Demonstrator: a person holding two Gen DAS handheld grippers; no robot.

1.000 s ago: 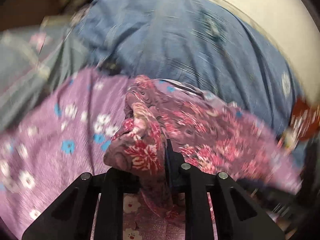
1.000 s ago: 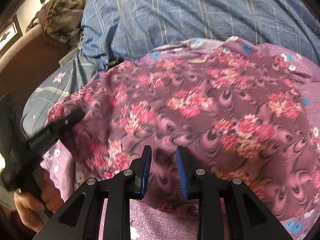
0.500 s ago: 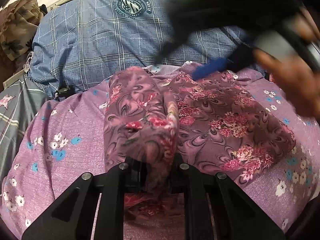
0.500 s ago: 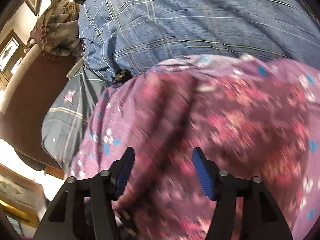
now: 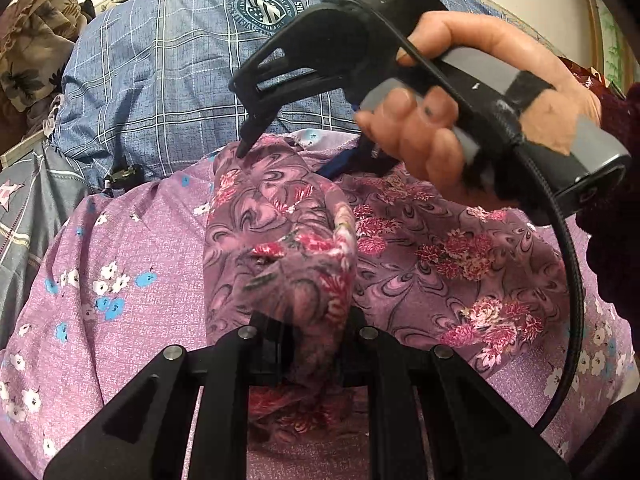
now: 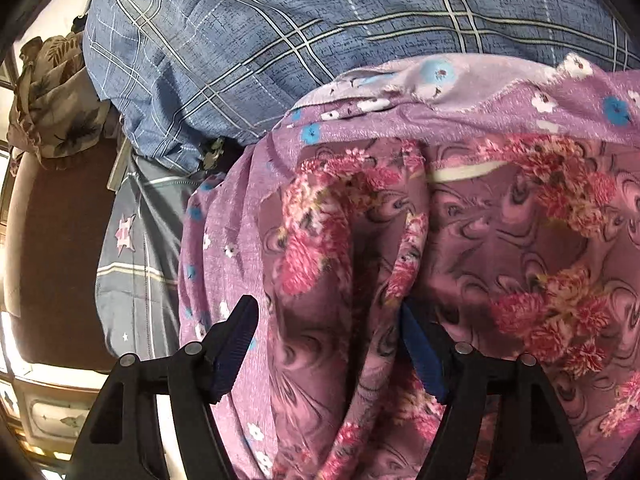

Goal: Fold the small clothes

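Bed: purple sheet point(image 5: 120, 248) with small flowers, a blue plaid pillow point(image 5: 168, 80) behind it.
Garment: dark-pink floral cloth point(image 5: 440, 248) lies on the sheet, mostly spread flat to the right; its left part is raised in a bunched ridge.
Left gripper point(image 5: 308, 344): clamped on the near end of that ridge.
Right gripper point(image 6: 328, 344): jaws apart, straddling the ridge's far end, one tip touching the cloth.
Progress: early, by my reading; one flap lifted, no fold laid flat yet, far end ungripped.
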